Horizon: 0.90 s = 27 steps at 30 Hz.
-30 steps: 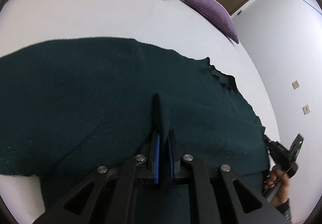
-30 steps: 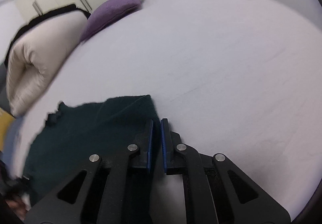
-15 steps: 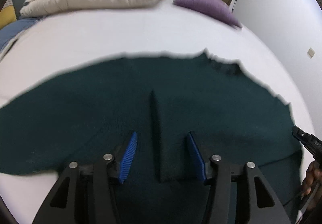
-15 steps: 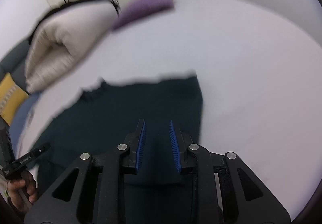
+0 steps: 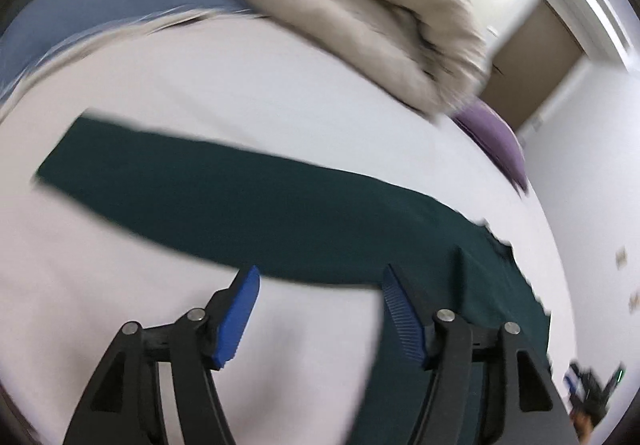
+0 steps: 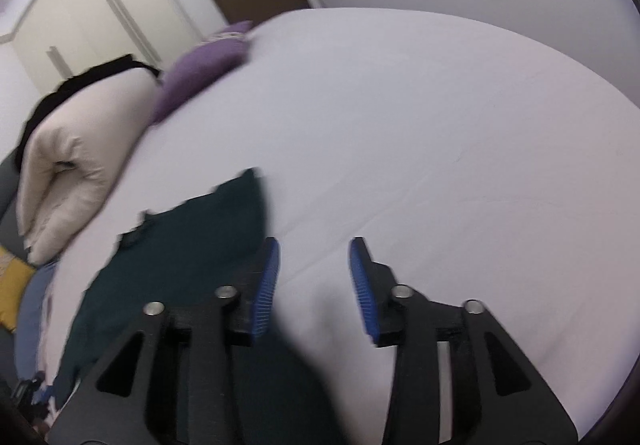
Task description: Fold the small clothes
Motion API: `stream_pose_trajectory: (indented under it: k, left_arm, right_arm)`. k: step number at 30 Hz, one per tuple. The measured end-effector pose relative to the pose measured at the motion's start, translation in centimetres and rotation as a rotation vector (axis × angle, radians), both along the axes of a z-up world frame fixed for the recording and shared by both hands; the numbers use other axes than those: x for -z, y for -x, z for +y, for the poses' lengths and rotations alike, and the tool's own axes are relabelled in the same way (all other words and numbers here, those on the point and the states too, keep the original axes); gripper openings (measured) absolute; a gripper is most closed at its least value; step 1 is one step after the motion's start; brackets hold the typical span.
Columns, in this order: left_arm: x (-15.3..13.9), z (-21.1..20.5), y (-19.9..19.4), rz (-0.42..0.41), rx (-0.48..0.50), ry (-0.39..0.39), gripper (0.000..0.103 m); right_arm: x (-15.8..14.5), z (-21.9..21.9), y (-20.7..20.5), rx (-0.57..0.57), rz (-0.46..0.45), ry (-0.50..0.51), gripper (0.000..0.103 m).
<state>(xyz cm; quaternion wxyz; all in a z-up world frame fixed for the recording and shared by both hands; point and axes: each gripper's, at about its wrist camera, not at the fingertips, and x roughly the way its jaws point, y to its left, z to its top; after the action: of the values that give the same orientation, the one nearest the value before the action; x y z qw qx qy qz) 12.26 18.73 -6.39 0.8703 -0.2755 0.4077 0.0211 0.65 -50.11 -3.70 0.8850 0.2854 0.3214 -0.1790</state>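
The bed (image 6: 460,133) spreads white beneath me; the rolled beige duvet (image 5: 360,21) and purple pillow (image 6: 200,65) sit at its far side; the dark green sweater (image 5: 248,201) lies flat on the sheet, one sleeve stretched out long; a second ago I pinched it with both tools, now my left gripper (image 5: 318,311) and right gripper (image 6: 314,285) have both let go, jaws spread and empty; I judge that fold is placed and the sleeve comes next.

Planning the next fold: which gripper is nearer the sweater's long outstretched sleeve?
Left. The left gripper hangs open just before the sleeve; the right gripper is open off the sweater's opposite edge, over bare sheet.
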Motion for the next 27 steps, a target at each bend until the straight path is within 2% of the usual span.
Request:
stream_pose_trajectory:
  k: [3, 5, 7, 11, 13, 16, 21, 23, 25, 27]
  left_arm:
    - [2.4, 3.4, 1.5, 0.020, -0.095, 0.145, 0.066]
    - [3.6, 4.2, 2.0, 0.028, -0.131, 0.192, 0.066]
    - [3.8, 3.9, 1.9, 0.030, -0.145, 0.187, 0.066]
    - [4.0, 4.3, 2.3, 0.008, -0.159, 0.202, 0.068]
    - [4.7, 4.4, 2.0, 0.026, -0.161, 0.239, 0.068]
    - [5.5, 4.8, 1.6, 0.039, -0.165, 0.283, 0.068]
    - [5.6, 5.1, 1.4, 0.028, -0.178, 0.298, 0.069]
    - [5.8, 5.3, 1.4, 0.027, -0.183, 0.310, 0.069]
    - [5.7, 5.3, 1.5, 0.022, -0.187, 0.315, 0.069]
    - [5.8, 5.5, 1.6, 0.019, -0.191, 0.332, 0.070]
  right_arm:
    - [-0.3, 2.1, 1.8, -0.032, -0.078, -0.095, 0.075]
    - [0.4, 2.3, 2.5, 0.000, -0.112, -0.204, 0.078]
    - [2.0, 2.7, 2.1, 0.014, -0.120, -0.349, 0.079]
    - [4.6, 3.6, -1.5, -0.052, -0.104, -0.530, 0.079]
    - [5.6, 4.8, -3.6, -0.088, -0.065, -0.560, 0.079]
    - [6.9, 5.6, -6.5, -0.097, -0.041, -0.553, 0.078]
    - [7.9, 3.7, -9.6, -0.028, -0.126, -0.536, 0.075]
    - [9.0, 2.9, -9.6, -0.024, -0.156, -0.591, 0.069]
    - [9.2, 3.3, -10.1, -0.057, -0.158, -0.555, 0.066]
    - [9.0, 3.5, -9.8, -0.056, -0.160, -0.542, 0.067]
